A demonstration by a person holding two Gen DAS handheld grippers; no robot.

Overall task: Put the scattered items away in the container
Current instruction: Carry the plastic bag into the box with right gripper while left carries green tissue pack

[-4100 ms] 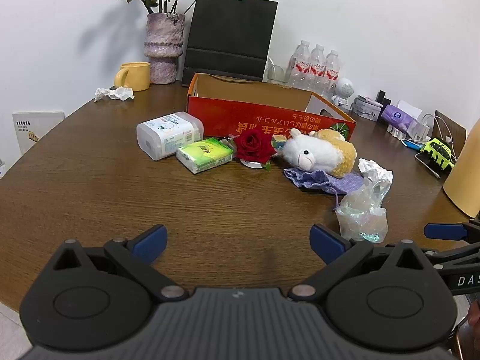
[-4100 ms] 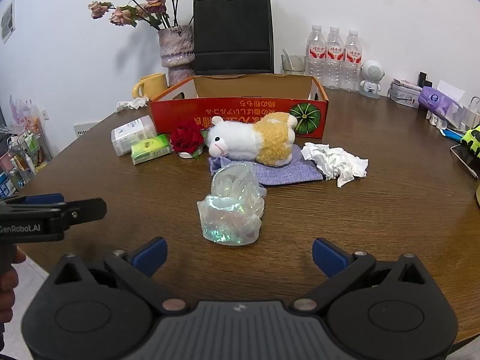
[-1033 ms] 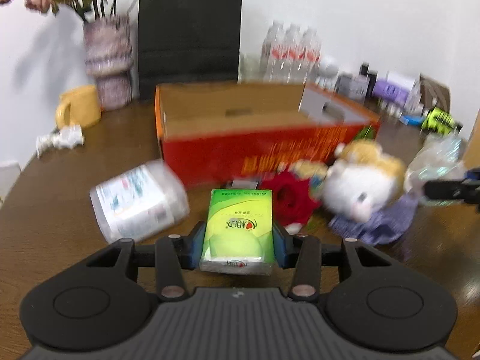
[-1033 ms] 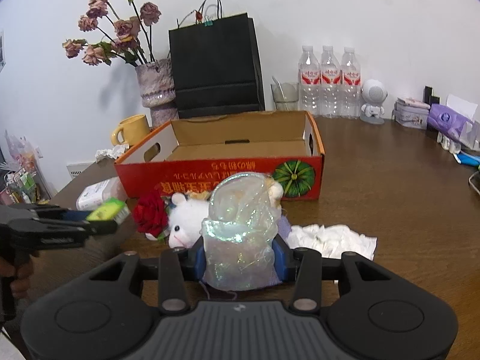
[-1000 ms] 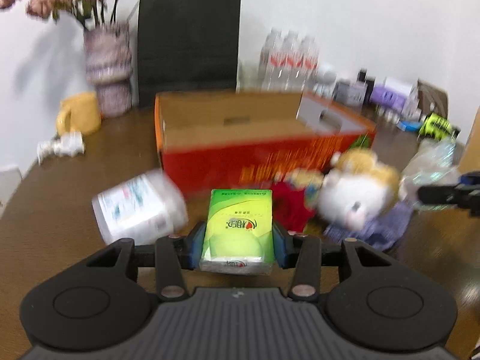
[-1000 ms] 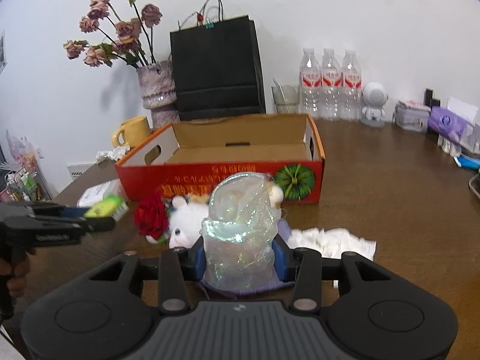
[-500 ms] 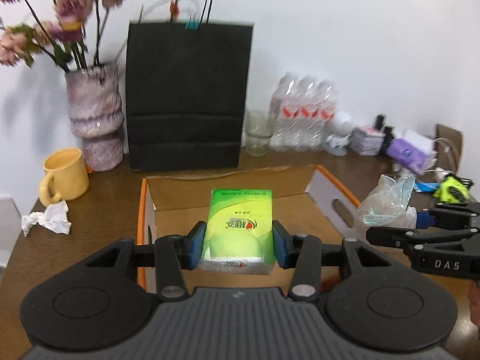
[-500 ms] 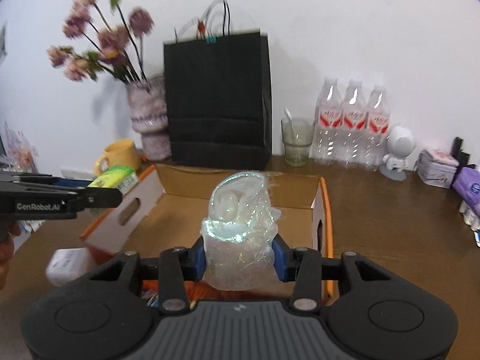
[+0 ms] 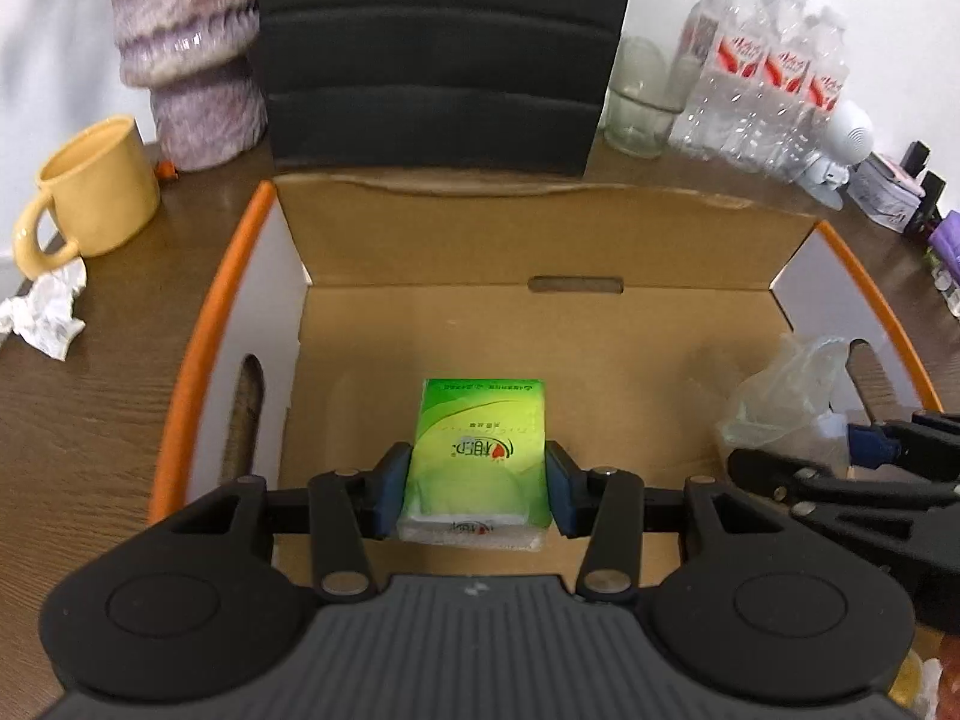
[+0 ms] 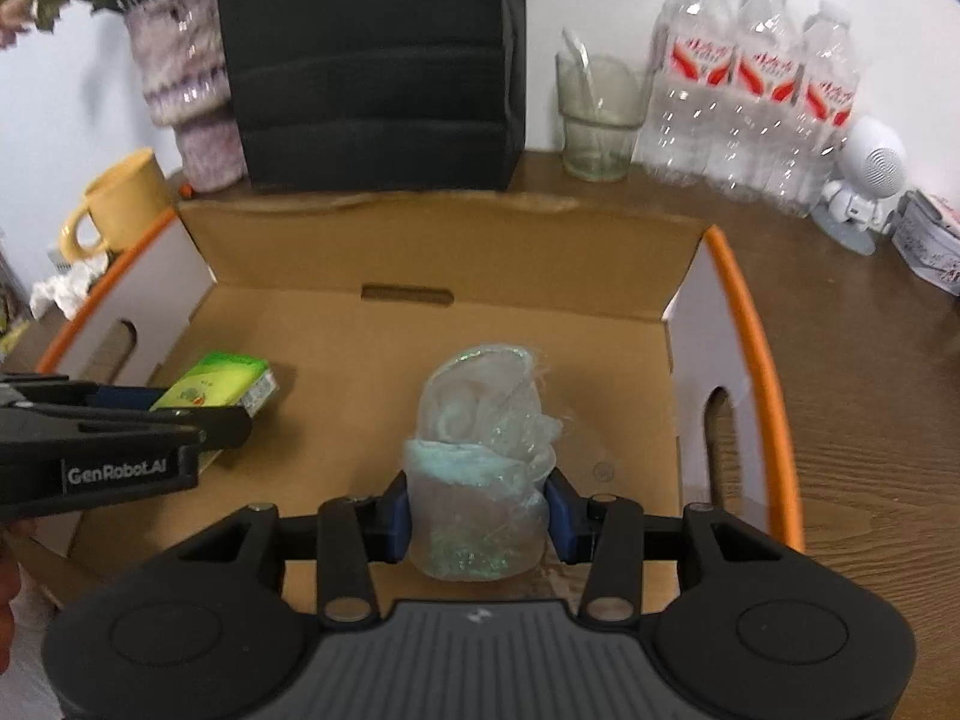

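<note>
left wrist view: the left gripper (image 9: pixel 477 492) is clamped on a green rectangular tissue pack (image 9: pixel 480 456), its blue pads pressing both long sides. the pack hangs over the brown floor of the open orange-rimmed cardboard box (image 9: pixel 198 324), toward the box's near wall and left of its middle. at the box's right side the right gripper (image 9: pixel 840 462) reaches in, holding a crumpled clear plastic bag (image 9: pixel 786 396). beyond the box's far wall stands a black paper bag (image 9: pixel 432 48); off the box's far left corner sit a mottled purple vase (image 9: pixel 186 42) and a yellow mug (image 9: pixel 90 186), with a crumpled white tissue (image 9: pixel 45 312) beside the mug.

right wrist view: the right gripper (image 10: pixel 478 516) is closed on the clear plastic bag (image 10: pixel 480 468), which hangs over the box (image 10: pixel 756 372) floor, nearer the box's right wall. the left gripper (image 10: pixel 198 423) enters from the box's left side with the green pack (image 10: pixel 219 384) between its fingers. three water bottles (image 10: pixel 756 90) and a glass (image 10: pixel 597 120) stand past the box's far right corner.
</note>
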